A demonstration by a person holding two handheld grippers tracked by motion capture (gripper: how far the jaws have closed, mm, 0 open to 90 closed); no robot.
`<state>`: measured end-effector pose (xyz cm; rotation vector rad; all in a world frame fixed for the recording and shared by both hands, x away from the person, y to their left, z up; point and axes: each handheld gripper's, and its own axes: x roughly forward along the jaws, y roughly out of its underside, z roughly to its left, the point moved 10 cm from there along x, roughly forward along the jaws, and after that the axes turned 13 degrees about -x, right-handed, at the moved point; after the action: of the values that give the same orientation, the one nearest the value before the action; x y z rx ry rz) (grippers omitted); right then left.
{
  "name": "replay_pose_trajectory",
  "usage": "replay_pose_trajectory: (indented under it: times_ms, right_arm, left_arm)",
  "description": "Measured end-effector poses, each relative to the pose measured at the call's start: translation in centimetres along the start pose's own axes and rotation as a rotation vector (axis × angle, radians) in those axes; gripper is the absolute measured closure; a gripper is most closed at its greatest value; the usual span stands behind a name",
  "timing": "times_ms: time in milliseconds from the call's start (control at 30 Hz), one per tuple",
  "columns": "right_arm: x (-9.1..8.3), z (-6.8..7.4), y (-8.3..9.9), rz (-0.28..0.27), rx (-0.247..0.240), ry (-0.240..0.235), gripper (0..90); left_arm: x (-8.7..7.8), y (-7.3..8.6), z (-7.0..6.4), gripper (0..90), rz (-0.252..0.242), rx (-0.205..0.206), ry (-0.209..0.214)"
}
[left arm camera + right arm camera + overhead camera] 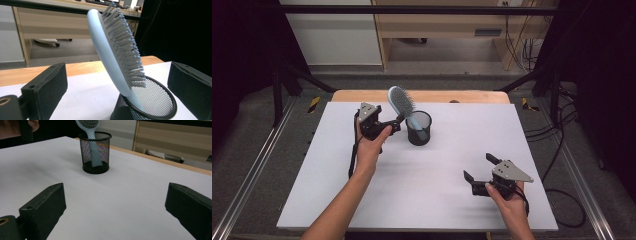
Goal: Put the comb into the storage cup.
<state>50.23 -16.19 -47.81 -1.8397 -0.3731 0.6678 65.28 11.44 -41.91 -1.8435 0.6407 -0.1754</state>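
Bench (362, 200): white, mostly bare.
Hairbrush (401, 100): stood leaning in black mesh cup (419, 131); light, stiff; best gripped by its head.
Left gripper (394, 124): open, beside brush.
Right gripper (479, 168): open, far off.

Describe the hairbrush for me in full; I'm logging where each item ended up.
The hairbrush is pale blue, plastic by its look, with an oval head and rows of grey bristles on one face. It stands handle-down in the black mesh cup, its handle visible through the mesh, and its head leans out over the rim towards the left gripper. That gripper's jaws stand open either side of it, not touching.
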Motion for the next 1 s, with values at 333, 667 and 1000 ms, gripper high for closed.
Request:
replay_pose_trajectory:
  times_ms: [333, 667, 1000]
  right_arm:
    - [0.0, 0.1, 0.0, 0.001, -0.001, -0.002, 3.4]
    - [0.2, 0.2, -0.1, -0.001, -0.004, -0.003, 3.4]
    - [0.1, 0.3, -0.1, -0.003, -0.005, -0.006, 3.3]
  left_arm:
    - [-0.9, 0.6, -0.3, 2.6, 0.002, 0.011, 0.008]
    - [-2.1, 0.6, -0.6, 2.6, 0.006, 0.027, 0.019]
    - [-3.8, 0.0, -0.8, 2.6, -0.006, 0.058, 0.022]
